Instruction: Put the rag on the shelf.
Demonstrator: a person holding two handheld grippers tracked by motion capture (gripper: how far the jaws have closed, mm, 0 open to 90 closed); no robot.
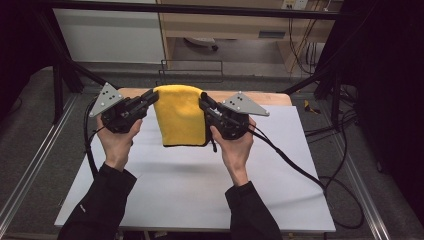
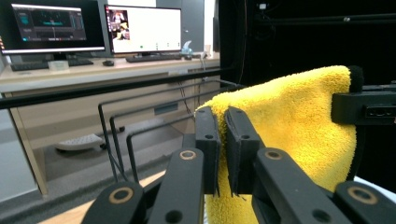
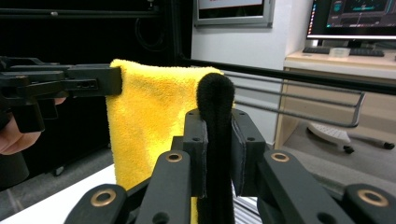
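A yellow cloth with a black hem [image 1: 181, 116] hangs folded above the white table [image 1: 200, 190], held up at its two top corners. My left gripper [image 1: 153, 95] is shut on the cloth's left corner; in the left gripper view its jaws pinch the yellow fabric [image 2: 289, 126] at the left gripper's tip [image 2: 223, 116]. My right gripper [image 1: 204, 100] is shut on the right corner. In the right gripper view the black hem [image 3: 215, 140] sticks up between the right gripper's jaws [image 3: 216, 122], and the cloth [image 3: 149, 126] stretches across to the other gripper.
A black wire rack [image 1: 191, 70] stands beyond the table's far wooden edge. Cables [image 1: 300, 170] trail from the right gripper over the table to the floor. A desk with monitors [image 2: 93, 28] is behind the frame rail.
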